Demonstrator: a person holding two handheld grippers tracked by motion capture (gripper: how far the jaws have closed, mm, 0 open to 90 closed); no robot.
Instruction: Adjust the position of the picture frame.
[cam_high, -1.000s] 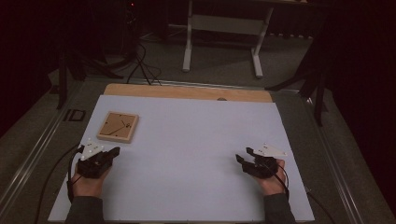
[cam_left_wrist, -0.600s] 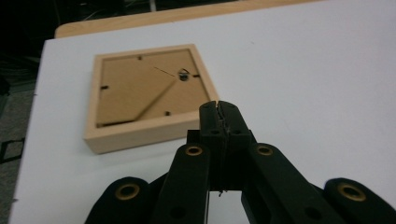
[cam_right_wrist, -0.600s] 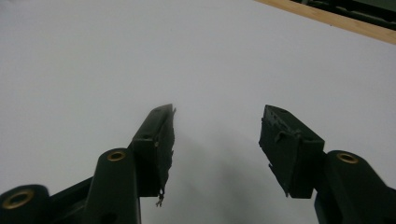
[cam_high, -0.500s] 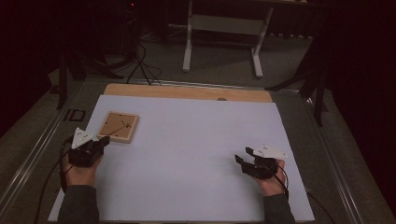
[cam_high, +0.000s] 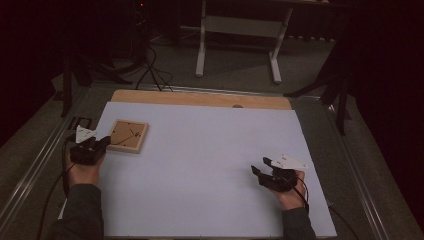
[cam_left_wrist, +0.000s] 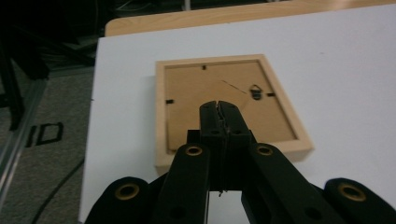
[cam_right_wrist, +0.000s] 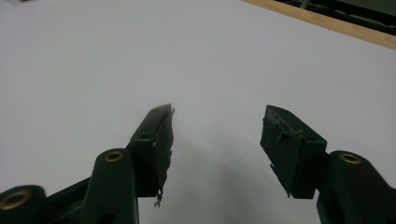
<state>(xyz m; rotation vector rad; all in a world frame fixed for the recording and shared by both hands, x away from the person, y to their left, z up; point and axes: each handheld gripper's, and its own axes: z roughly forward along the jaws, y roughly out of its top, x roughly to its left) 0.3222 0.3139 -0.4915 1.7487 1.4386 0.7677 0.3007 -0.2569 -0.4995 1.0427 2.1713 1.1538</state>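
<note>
The left gripper (cam_left_wrist: 218, 108) has its jaws clenched tight together with nothing between them, the tips poised over the near part of the wooden picture frame (cam_left_wrist: 224, 100). The frame lies back side up just ahead of those jaws, its hanger hook beyond the tips and to their right, on the white table sheet (cam_high: 210, 150). The right gripper (cam_right_wrist: 215, 133) has its jaws released and spread wide, empty, with bare white sheet between and ahead of them, well apart from the frame.

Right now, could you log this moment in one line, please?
left gripper: shut, at picture frame | right gripper: open, empty
</note>
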